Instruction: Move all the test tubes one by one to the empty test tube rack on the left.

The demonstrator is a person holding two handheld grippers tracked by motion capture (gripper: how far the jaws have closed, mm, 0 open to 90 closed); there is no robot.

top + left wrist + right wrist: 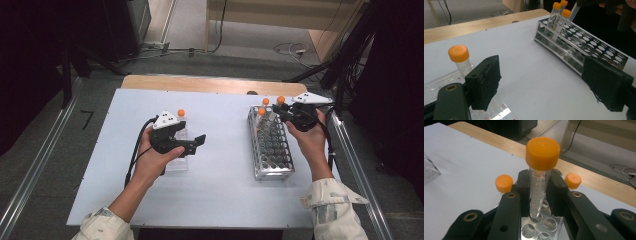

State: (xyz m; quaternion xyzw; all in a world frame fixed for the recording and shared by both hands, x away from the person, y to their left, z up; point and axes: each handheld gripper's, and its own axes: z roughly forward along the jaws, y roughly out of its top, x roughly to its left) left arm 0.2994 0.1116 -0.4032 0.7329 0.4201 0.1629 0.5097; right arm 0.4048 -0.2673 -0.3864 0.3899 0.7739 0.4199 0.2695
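We hold the right gripper (537, 192) clamped on a clear tube (539, 187) with an orange cap, its lower end just above the holes of the metal rack (272, 150). The rack sits near the right edge of the white worktop (220, 185), and the tube hangs over its far end, beside two other capped tubes (263, 106) standing in the far rows. Our left gripper (541, 85) rests towards the left side of the worktop, jaws wide apart with nothing between them, by a clear plastic tray (439, 83) holding one short capped tube (460, 60).
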